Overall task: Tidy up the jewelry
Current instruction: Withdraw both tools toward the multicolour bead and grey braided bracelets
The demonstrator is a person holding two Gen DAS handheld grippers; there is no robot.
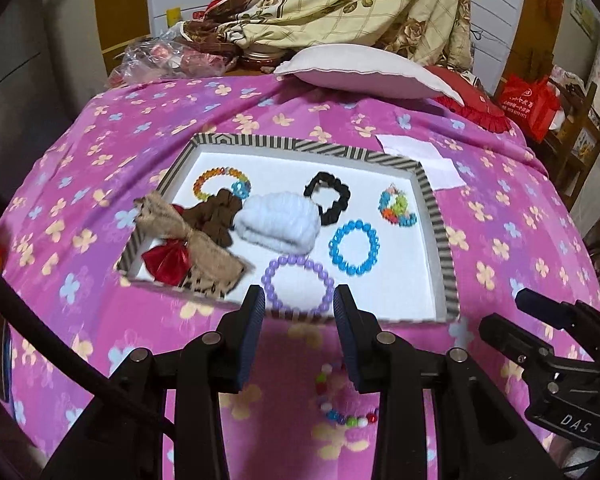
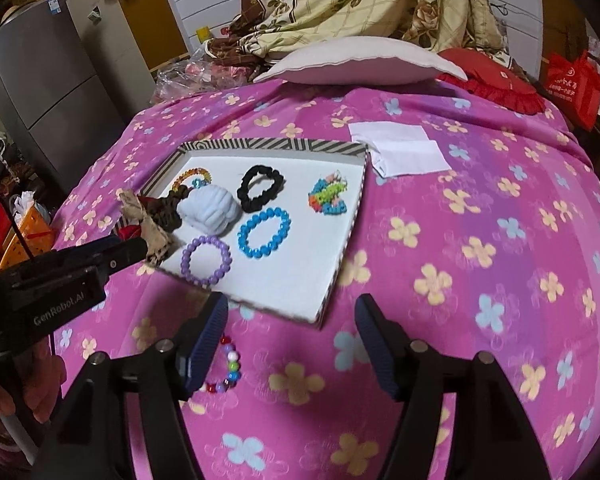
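Two black hand-held grippers showed in the left wrist view. The left gripper [image 1: 299, 304] stood with its blue-padded jaws wide apart and nothing between the pads. Just ahead of its fingertips lay the shallow white tray with a black-and-white striped rim [image 1: 428, 184], resting on the pink bedspread printed with pale flowers [image 1: 100, 128]. Nearest the jaws, inside the tray, sat the lilac beaded bracelet [image 1: 299, 284]; beyond it to the right lay the bright blue beaded bracelet [image 1: 354, 246], and further off the black fabric scrunchie [image 1: 327, 196] and the fluffy white scrunchie [image 1: 278, 220]. To the far left, the burlap bow with a red ribbon centre [image 1: 188, 244] overhung the tray's rim. Beneath the gripper, on the bedspread outside the tray, lay the multicoloured beaded bracelet [image 1: 346, 416]. The right gripper [image 1: 540, 316] entered at the lower right edge; its jaws could not be read from there.

Seen from the right wrist, the right gripper [image 2: 292, 320] also had its jaws spread, empty. The multicoloured beaded bracelet [image 2: 230, 368] lay on the bedspread [image 2: 480, 240] just beside its left finger, partly hidden behind that pad. The tray [image 2: 340, 256] sat ahead and to the left, and the left gripper [image 2: 112, 254] reached in from the left beside the tray's near corner.
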